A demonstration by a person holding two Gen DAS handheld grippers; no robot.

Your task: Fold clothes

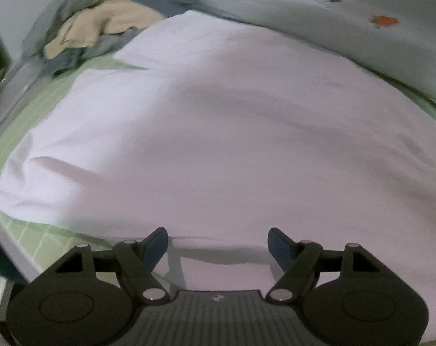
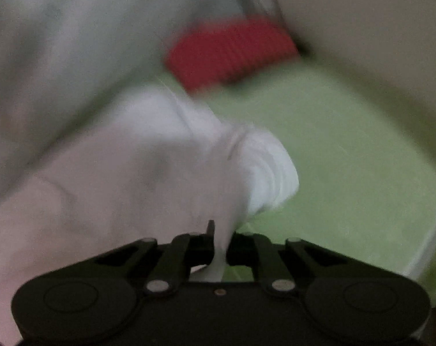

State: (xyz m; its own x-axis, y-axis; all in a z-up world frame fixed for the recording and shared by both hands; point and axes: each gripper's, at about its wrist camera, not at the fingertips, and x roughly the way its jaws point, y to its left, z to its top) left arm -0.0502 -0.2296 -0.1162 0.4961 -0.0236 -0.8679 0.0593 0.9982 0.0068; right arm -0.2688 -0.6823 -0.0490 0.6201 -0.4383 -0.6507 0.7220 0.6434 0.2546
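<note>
Ahead of the left hand-held gripper point(image 1: 218, 245), a white garment point(image 1: 218, 132) lies spread wide over the green gridded surface point(image 1: 36, 239), filling most of the left wrist view. This hand-held gripper is spread wide, its blue-padded fingers point(image 1: 156, 248) well apart and holding nothing, with the near hem of the white cloth lying just beyond and between them. Far to its upper left sits a heap of other clothes: a beige piece point(image 1: 99, 26) lies on top of grey-blue fabric point(image 1: 62, 60), at the far left corner of the green surface and touching the white garment's far edge. Beyond the garment, across the top and right, pale bluish cloth point(image 1: 304, 14) with a small orange mark point(image 1: 385, 20) runs along the far side.

Moving to the right hand-held gripper point(image 2: 219, 245), its fingers are closed tight on a bunched fold of the white garment point(image 2: 131, 167), which rises from the pinch and spreads away to the left and ahead. A rounded white bulge of the cloth hangs just ahead and slightly right. To the right of this hand-held gripper the green surface point(image 2: 347, 158) lies bare. Farther ahead, a blurred red ribbed object point(image 2: 232, 54) rests at the surface's far edge; what it is cannot be told.
</note>
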